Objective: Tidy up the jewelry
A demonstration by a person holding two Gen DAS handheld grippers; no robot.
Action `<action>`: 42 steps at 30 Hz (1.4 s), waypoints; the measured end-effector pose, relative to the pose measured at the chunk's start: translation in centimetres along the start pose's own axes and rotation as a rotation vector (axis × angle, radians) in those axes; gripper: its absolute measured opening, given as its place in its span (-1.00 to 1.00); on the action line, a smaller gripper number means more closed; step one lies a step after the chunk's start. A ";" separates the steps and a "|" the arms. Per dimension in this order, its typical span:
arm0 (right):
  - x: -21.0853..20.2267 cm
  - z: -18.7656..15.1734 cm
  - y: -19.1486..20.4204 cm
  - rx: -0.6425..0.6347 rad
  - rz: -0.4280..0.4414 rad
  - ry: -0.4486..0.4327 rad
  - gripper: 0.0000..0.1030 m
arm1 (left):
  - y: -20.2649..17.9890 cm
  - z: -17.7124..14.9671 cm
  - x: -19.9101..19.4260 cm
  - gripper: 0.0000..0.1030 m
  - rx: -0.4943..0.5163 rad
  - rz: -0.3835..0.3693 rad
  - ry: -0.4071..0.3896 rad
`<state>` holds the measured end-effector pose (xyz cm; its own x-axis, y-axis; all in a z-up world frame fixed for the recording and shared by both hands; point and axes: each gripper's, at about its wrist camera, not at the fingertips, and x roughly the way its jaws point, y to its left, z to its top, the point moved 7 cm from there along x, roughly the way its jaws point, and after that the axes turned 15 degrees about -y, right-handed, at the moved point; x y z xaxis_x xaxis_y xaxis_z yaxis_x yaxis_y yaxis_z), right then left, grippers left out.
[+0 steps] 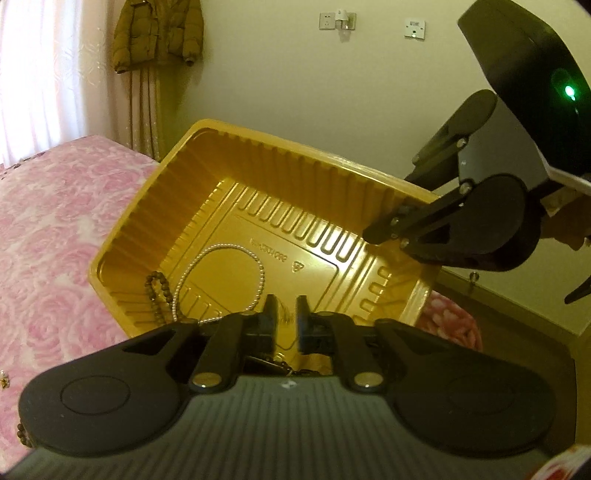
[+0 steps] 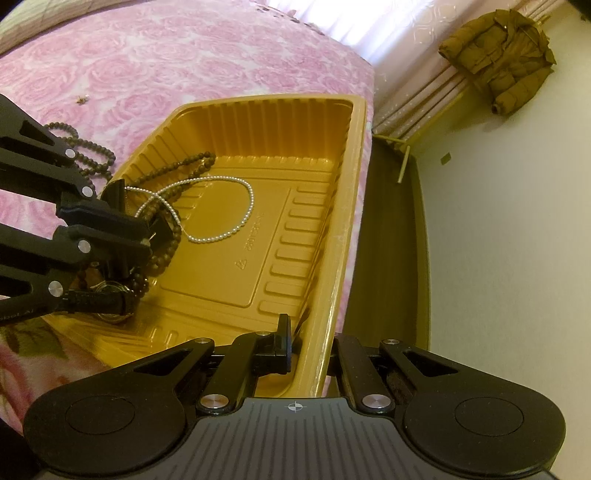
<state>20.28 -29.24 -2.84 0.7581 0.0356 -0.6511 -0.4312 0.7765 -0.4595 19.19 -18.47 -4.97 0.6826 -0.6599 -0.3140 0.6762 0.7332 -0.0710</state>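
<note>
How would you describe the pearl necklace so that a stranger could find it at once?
Start at the pink bed cover and find the gold plastic tray resting on it. On the tray floor lies the pearl necklace, a loop of small white beads. Its neighbour, the brown bead string, is dark with larger beads, and the pearl strand crosses over it.

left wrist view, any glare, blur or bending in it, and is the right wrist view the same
Left wrist view: curtain blown out white, sheen on the tray floor, fisheye bends the edges, focus soft. Right wrist view: bright window at top, tray rim curved by the lens, pearl necklace fairly sharp.
</note>
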 end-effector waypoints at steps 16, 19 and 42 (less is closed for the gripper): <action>0.1 0.0 0.0 -0.001 0.000 0.002 -0.91 | 16.1 -1.5 -7.5 -0.56 -0.062 0.383 -0.026; 0.1 -0.1 0.1 -0.002 -0.001 0.003 -0.91 | 20.0 -3.7 -9.4 -0.56 -0.080 0.483 0.001; 0.5 -0.3 -0.2 0.008 0.004 0.024 -0.90 | 26.4 -9.0 -4.5 -0.63 -0.181 0.549 0.069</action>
<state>20.62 -29.57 -3.19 0.7444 0.0239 -0.6673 -0.4302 0.7815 -0.4519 31.45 5.34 -13.97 0.8960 -0.1678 -0.4111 0.1666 0.9852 -0.0390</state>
